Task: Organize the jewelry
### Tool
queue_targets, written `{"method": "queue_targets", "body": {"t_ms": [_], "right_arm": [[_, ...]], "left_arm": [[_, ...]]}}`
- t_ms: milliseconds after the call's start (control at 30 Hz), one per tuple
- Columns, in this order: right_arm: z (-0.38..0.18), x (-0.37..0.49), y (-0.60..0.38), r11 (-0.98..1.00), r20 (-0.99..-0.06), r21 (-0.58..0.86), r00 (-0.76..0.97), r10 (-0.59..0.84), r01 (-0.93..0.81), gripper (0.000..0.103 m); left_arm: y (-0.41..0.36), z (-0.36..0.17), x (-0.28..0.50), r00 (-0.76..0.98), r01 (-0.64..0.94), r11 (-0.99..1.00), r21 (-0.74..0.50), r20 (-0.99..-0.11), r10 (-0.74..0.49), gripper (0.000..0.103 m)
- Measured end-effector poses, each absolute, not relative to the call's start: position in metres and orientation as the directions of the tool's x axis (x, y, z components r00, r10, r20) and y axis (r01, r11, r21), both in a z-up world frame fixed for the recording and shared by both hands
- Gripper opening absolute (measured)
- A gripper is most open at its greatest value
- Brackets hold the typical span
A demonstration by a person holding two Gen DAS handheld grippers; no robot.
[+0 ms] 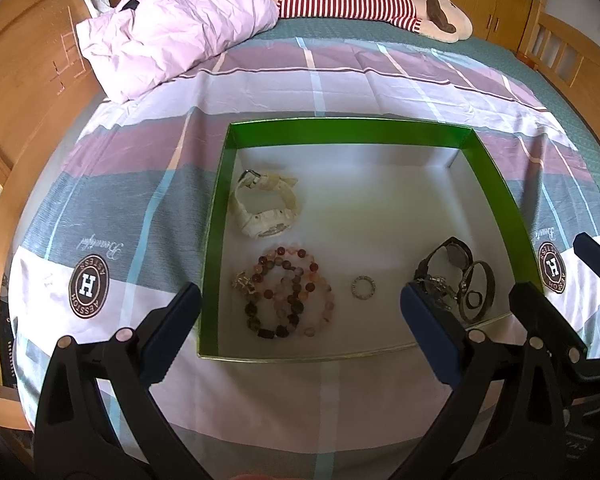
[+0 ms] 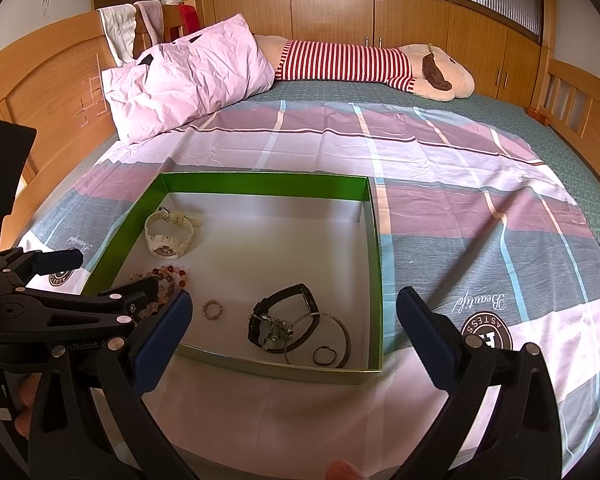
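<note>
Right now both of my claws hang released over the near edge of the green box [image 1: 341,130], nothing between their fingers. My left claw [image 1: 300,304] stands wide apart, and past its left finger, at the far left of the box floor, lies the white watch [image 1: 266,208] on its side. Nearer to me, just inside that same finger, sits the coil of beaded bracelets [image 1: 290,292], reddish, brown and pale beads looped together. Straight ahead between the two fingers is the small silver ring [image 1: 363,287], alone on the white floor. At my left claw's right finger lies the black watch [image 1: 445,264], touching a bit of silver chain and the dark bangle [image 1: 477,292], with a small dark ring [image 2: 324,356] inside the bangle's loop. My right claw [image 2: 294,320] spans the box's near right corner; its right finger hovers over the checked sheet [image 2: 479,240], outside the box wall.
</note>
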State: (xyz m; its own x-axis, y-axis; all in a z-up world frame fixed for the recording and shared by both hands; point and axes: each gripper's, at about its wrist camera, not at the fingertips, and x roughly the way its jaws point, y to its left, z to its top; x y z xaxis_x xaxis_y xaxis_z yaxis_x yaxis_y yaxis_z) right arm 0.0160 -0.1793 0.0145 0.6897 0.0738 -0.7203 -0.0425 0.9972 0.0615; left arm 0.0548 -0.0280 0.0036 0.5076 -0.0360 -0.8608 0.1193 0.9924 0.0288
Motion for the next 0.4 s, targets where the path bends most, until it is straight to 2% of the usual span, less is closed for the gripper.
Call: {"method": "queue_targets", "body": {"t_ms": [400], "right_arm": [[0.013,0.0161,-0.1794,0.998,-0.725,0.052,0.685,0.071,-0.048,0.102]], "left_arm": [[-0.028,-0.0001,0.0579,0.488,0.119,0.993,0.024,-0.872,-0.037,0.101]]}}
